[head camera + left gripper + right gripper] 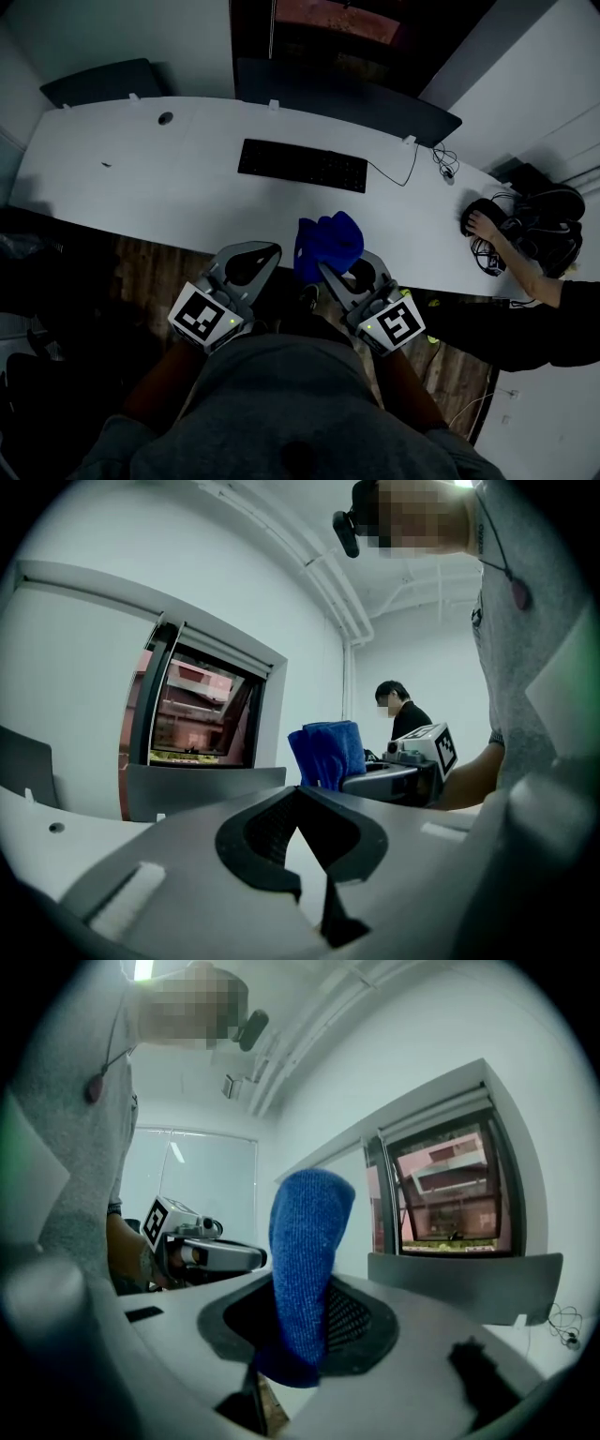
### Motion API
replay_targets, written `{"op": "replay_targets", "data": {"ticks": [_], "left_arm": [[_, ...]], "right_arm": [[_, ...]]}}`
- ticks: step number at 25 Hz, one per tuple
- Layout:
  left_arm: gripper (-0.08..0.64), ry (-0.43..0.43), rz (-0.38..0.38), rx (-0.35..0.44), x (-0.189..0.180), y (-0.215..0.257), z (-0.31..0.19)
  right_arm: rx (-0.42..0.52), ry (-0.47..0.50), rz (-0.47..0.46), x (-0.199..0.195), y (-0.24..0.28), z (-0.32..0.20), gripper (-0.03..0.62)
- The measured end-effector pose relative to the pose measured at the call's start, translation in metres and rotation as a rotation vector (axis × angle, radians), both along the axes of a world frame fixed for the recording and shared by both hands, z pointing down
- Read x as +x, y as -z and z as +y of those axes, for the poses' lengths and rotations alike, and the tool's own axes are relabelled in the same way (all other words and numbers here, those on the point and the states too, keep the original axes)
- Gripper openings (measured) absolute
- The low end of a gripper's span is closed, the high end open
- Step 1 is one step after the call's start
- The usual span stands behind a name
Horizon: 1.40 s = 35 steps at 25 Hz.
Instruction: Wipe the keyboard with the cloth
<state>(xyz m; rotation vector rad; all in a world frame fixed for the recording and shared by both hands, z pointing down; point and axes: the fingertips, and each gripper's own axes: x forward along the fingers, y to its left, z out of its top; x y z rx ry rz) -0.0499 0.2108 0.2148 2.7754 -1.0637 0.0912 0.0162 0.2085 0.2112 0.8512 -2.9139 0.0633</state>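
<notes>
Head view, nearest item first: the left tongs (pixel 251 262) hang close to the operator's body, short of the bench (pixel 141 187) edge. The left gripper view shows their jaws brought together at the tips with nothing between them.

Just beside them, the right tongs (pixel 352 277) are clamped on a blue cloth (pixel 330 242). The right gripper view confirms the fabric is pinched between the pads, with a bunched fold standing up above them. The cloth is carried at the near edge of the bench and touches nothing else that we can see.

Further out, the black keyboard (pixel 302 165) lies flat on the white bench, well apart from the cloth. Its cable (pixel 398 178) trails off to the right.

Assessment of handling:
- We judge the cloth to be light, soft and limp. It will drape and fold over rather than hold a shape.
- The present hold takes a gathered fold. The free bulk above the pads is the part that should meet the keys.
- The keyboard looks thin and light on a smooth surface, so it may slide under a sideways wipe.
- The empty left tongs could steady it at a short end, clear of the keys.
- The keys give under pressure, so light strokes along the rows appear advisable.
</notes>
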Motion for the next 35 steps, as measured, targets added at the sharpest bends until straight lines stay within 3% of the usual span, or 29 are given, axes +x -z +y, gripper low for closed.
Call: {"op": "replay_targets", "data": {"ticks": [10, 14, 21, 24, 27, 35], "left_arm": [[0.006, 0.057, -0.025, -0.003, 0.03, 0.007, -0.073], [0.007, 0.073, -0.044, 0.064, 0.043, 0.013, -0.102], [0.008, 0.119, -0.028, 0.034, 0.059, -0.001, -0.123], [0.008, 0.139, -0.045, -0.022, 0.055, -0.01, -0.13], [0.008, 0.135, -0.066, -0.015, 0.045, -0.022, -0.144], [0.008, 0.134, -0.047, -0.053, 0.004, -0.052, -0.192]], "right_arm": [[-0.018, 0.046, -0.026, 0.029, 0.002, -0.08, 0.124], [-0.027, 0.057, -0.001, 0.045, -0.004, -0.105, 0.124], [-0.032, 0.096, 0.025, 0.061, -0.024, -0.137, 0.124], [-0.023, 0.125, 0.032, 0.054, -0.029, -0.15, 0.124], [-0.03, 0.137, 0.067, 0.043, -0.04, -0.168, 0.124], [-0.132, 0.127, 0.102, 0.0, -0.075, -0.218, 0.124]]}}
